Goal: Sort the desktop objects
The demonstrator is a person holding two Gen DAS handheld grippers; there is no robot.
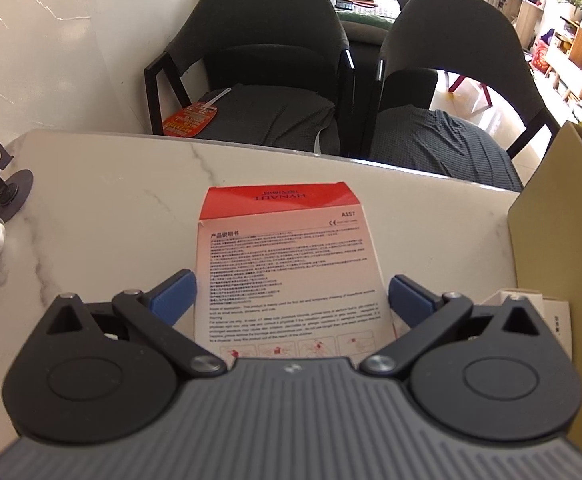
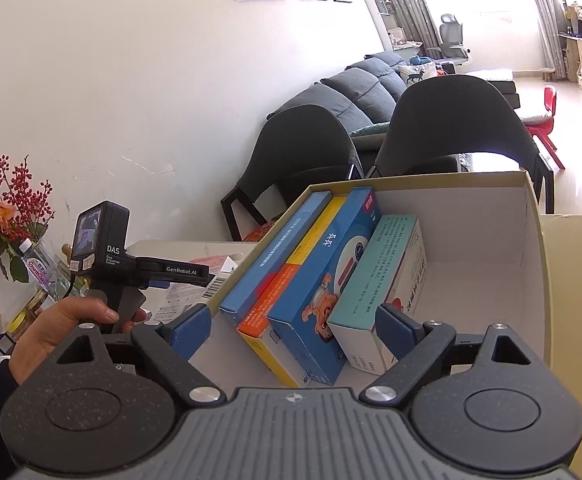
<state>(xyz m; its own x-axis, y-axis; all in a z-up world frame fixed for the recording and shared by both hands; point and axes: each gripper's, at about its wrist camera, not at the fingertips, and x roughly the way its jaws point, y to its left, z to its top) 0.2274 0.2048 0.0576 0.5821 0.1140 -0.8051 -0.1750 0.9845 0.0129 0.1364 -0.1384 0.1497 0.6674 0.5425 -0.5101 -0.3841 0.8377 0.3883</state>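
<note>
Left wrist view: the left gripper (image 1: 291, 292) stands spread and empty astride a flat red-and-white packet (image 1: 287, 264) lying on the marble table (image 1: 111, 208), its long axis running straight ahead.

Right wrist view: the right gripper (image 2: 291, 332), released, hangs over the cardboard box (image 2: 531, 248), where four cartons (image 2: 323, 280) stand on edge.

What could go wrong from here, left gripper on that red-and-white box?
1. The red-and-white box lies flat on the table between the left gripper's open jaws; closing on so thin a box may slide or buckle it.
2. Its flap end looks open, so contents might spill on lifting.
3. The cardboard box already holds four upright boxes; another could tip them.
</note>
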